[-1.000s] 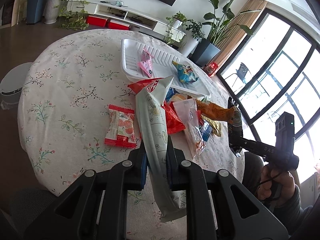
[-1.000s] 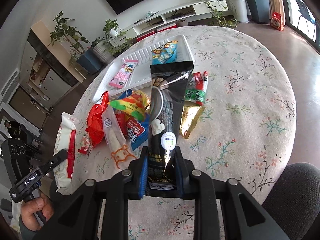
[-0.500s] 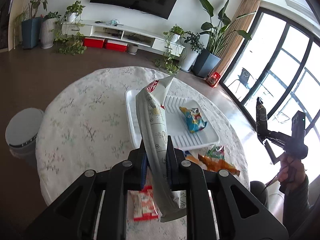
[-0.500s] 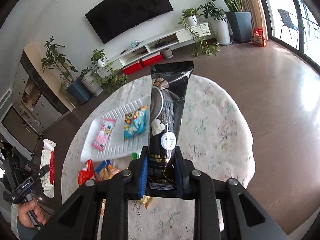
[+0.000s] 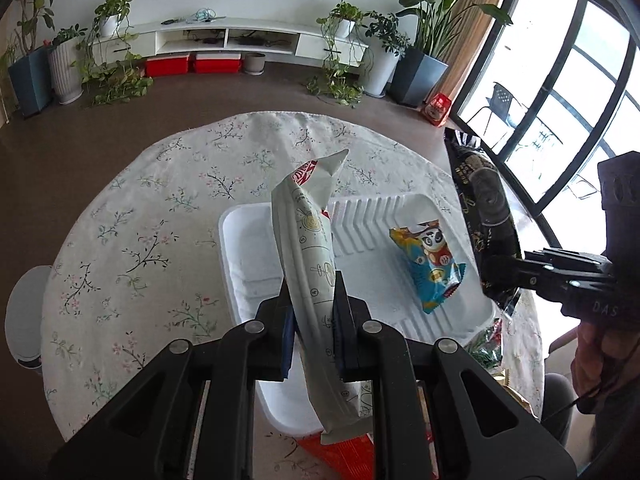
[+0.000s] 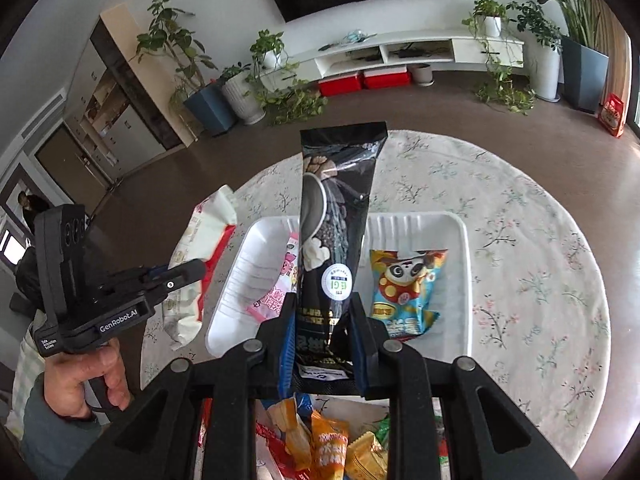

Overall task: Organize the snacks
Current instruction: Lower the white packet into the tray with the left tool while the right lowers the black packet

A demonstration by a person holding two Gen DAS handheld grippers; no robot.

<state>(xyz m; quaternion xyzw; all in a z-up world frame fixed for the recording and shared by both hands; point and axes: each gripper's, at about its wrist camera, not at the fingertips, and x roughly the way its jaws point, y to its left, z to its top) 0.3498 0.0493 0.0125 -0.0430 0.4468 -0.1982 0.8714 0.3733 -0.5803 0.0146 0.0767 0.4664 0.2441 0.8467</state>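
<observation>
My left gripper [image 5: 314, 328] is shut on a long white snack packet [image 5: 308, 248], held upright above the left part of the white ribbed tray [image 5: 248, 280]. My right gripper [image 6: 324, 340] is shut on a long black snack packet [image 6: 338, 216], held upright above the tray [image 6: 456, 304]. In the tray lie a blue panda packet [image 5: 430, 264], also in the right wrist view [image 6: 404, 292], and a pink packet [image 6: 276, 292]. The black packet [image 5: 484, 216] and the white packet [image 6: 200, 248] each show in the other view.
The tray sits on a round table with a floral cloth [image 5: 140, 240]. A heap of loose snack packets [image 6: 320, 440] lies on the near side of the tray. A grey stool [image 5: 24, 320] stands left of the table. Plants and a TV shelf stand beyond.
Both grippers have lifted their packets from the snack heap and moved forward; they now hang over the tray, closer to it than half a second ago.
</observation>
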